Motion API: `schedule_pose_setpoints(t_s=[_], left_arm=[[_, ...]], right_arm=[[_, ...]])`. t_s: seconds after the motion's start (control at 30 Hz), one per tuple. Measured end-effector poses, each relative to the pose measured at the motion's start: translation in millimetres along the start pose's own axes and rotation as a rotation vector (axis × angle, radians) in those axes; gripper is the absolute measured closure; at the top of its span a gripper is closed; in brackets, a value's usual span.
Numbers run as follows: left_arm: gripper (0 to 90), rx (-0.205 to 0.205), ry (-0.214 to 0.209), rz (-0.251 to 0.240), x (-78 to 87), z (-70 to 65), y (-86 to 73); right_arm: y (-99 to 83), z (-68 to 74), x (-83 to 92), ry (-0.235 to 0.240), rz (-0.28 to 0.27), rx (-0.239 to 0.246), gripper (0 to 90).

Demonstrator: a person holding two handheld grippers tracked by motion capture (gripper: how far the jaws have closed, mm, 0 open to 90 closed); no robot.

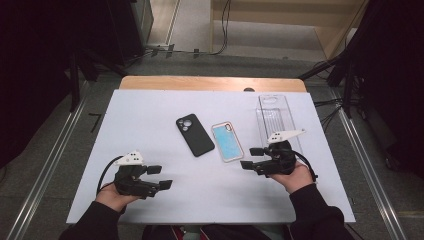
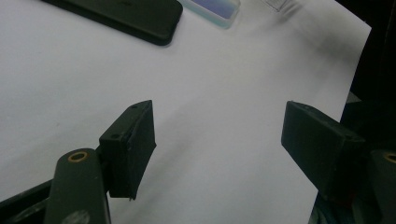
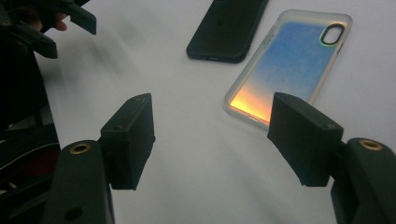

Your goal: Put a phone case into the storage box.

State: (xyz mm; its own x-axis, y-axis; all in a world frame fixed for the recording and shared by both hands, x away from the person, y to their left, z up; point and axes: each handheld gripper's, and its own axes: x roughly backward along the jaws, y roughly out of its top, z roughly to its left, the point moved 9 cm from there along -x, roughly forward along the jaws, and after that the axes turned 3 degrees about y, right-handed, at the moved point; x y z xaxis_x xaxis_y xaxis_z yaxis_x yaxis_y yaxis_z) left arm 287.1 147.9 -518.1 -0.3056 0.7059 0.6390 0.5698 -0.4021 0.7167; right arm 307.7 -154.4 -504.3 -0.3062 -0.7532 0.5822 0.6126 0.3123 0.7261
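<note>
A: Where does the right gripper (image 1: pixel 248 157) stand?

B: Just beside the translucent phone case (image 1: pixel 227 141), near its lower end. Its fingers (image 3: pixel 303 137) are spread apart with nothing between them. No earlier view to compare, so I leave it at that.

A: And the case itself?

B: It lies flat on the white desk (image 1: pixel 150 120), camera cut-out at the far end, with the black phone (image 1: pixel 194 134) just to its left, apart from it. A clear plastic box (image 1: pixel 276 117) lies to the right, beyond the right gripper.

A: How would the case handle?

B: I'd judge it light, thin and bendy, with a glossy, slippery skin. It lies so low that a flat pinch has little to catch. Best to take it across the long side rims near the middle, or lift one short edge first.

A: The left gripper (image 1: pixel 160 176)?

B: Well apart, near the desk's front left, fingers (image 2: pixel 133 144) wide and empty.
</note>
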Motion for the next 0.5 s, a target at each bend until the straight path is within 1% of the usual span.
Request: schedule_pose_setpoints(t_s=[0.1,0.23,0.27,0.33,0.43,0.5], left_arm=[[26.1,0.000,0.000,0.002,-0.1,0.3,-0.2],[26.1,0.005,-0.001,-0.003,-0.1,0.0,0.1],[26.1,0.005,-0.002,-0.003,0.1,-0.1,0.2],[26.1,0.005,-0.003,-0.005,0.3,-0.5,0.5],[26.1,0.007,-0.008,-0.009,0.3,-1.1,0.7],[26.1,0.007,-0.012,-0.011,0.7,-1.6,0.9]], right_arm=[[-4.4,0.6,4.6,-0.002,0.003,0.003,29.0],[-16.5,3.1,9.5,0.012,0.024,0.013,27.7],[-21.0,3.3,12.4,0.015,0.017,0.010,26.0],[-23.1,3.4,14.3,0.019,0.012,0.007,25.1],[-30.7,2.5,19.3,0.024,0.006,-0.002,20.3],[-39.3,1.8,23.9,0.027,0.013,-0.035,16.1]])
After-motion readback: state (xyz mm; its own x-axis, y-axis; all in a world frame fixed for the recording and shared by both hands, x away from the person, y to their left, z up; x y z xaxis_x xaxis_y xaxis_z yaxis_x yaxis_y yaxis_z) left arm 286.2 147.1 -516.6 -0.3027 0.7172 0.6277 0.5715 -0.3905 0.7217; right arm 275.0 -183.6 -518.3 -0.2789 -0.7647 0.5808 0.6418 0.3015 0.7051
